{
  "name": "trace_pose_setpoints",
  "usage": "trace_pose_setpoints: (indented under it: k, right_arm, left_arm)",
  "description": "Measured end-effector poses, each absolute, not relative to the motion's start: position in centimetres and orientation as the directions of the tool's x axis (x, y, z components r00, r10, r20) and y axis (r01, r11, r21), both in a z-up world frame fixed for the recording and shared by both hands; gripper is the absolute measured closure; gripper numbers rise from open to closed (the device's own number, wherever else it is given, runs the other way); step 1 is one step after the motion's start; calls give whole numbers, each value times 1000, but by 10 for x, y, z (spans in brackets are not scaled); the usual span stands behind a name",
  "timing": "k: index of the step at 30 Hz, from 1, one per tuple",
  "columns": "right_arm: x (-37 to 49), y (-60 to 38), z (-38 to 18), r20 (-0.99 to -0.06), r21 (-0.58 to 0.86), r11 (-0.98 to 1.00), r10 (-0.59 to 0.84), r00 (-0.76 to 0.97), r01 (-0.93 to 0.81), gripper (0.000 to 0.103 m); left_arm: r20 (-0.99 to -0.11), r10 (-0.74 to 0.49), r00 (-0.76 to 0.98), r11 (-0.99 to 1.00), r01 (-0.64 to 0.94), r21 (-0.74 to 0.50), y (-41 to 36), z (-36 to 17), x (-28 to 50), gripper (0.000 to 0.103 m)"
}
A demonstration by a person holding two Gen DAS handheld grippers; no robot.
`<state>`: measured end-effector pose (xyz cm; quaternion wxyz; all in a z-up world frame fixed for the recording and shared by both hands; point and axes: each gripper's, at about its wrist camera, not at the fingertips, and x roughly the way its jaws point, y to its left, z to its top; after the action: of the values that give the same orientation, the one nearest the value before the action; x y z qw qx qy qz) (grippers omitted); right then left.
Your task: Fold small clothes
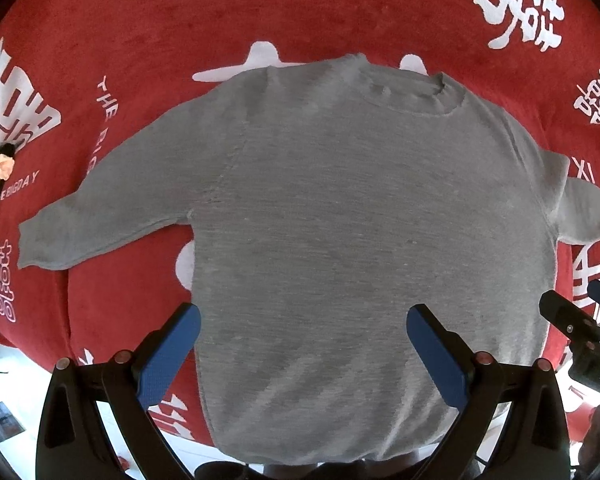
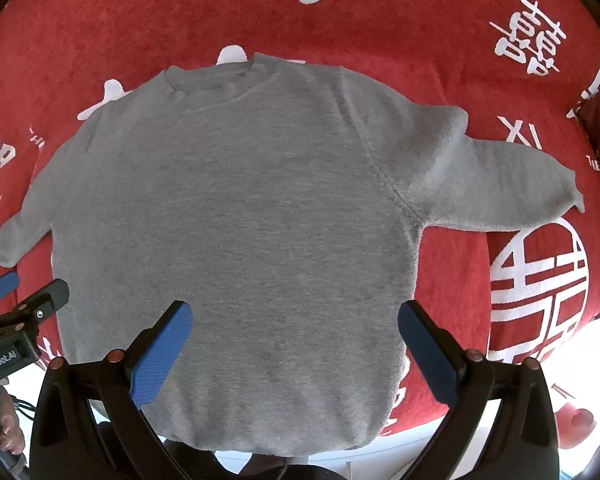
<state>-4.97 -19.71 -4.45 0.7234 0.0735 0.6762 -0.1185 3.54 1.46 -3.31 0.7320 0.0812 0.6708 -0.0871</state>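
Sweater lies flat and spread out on the red cloth, both sleeves out. Left hand-held gripper and right hand-held gripper hover wide open, holding nothing. Probably grab one sleeve first and fold it inward smoothly.

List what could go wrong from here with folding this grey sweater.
1. The sweater hem hangs past the front edge of the red cloth; pulling there may drag the whole sweater off.
2. Both the left gripper and right gripper hover open over the lower body, close together; they could bump when reaching across.
3. The right sleeve lies creased near the shoulder, so a fold over it may come out uneven.
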Motion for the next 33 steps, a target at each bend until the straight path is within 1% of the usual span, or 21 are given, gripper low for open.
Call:
trace_pose_setpoints:
  k: [12,17,27,33]
  right_arm:
    - [-33,-165,-47,-995,-70,975,-83,50,211,0]
    - [-20,-139,-54,-996,-70,984,-79,46,162,0]
    - [9,-68,-70,-998,-51,998,-52,37,31,0]
    - [28,-17,-76,-999,-20,998,-17,46,-66,0]
  left_arm:
    - [-995,-46,85,982,185,-30,47,-36,44,0]
    - [-995,-38,87,990,141,-25,76,-41,48,0]
    - [-996,-18,82,1000,-5,-19,155,-56,57,0]
    - [-994,-54,98,990,-127,-66,211,-64,64,0]
